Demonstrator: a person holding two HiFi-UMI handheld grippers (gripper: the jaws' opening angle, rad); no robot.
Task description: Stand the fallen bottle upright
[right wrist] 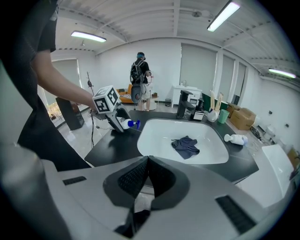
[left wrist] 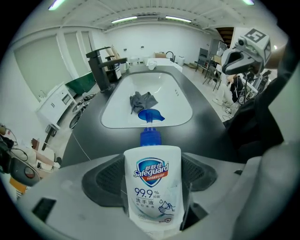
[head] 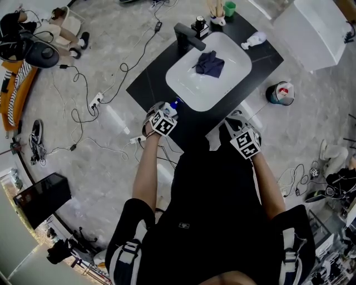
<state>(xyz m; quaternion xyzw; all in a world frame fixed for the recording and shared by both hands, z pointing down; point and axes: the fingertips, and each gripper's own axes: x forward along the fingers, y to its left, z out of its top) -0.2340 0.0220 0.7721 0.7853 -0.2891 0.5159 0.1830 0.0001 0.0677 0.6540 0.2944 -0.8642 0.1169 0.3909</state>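
My left gripper point(left wrist: 152, 171) is shut on a white hand-soap bottle point(left wrist: 152, 192) with a blue pump point(left wrist: 150, 136). Its pump points toward the white basin point(left wrist: 183, 105). In the head view this gripper point(head: 169, 113) holds it over the black counter's near left corner. In the right gripper view the held bottle point(right wrist: 121, 124) is tilted, pump toward the sink. A second white bottle point(head: 253, 40) lies on its side on the counter's far right, also in the right gripper view point(right wrist: 236, 138). My right gripper point(right wrist: 147, 161) is shut on nothing, near the counter's front edge point(head: 233, 119).
A dark cloth point(head: 210, 63) lies in the basin point(head: 183, 78). A black faucet point(head: 189, 36), a green cup point(head: 229, 8) and small items stand at the counter's back. A bin point(head: 280, 93) stands on the floor at the right; cables point(head: 83, 100) lie on the floor at the left.
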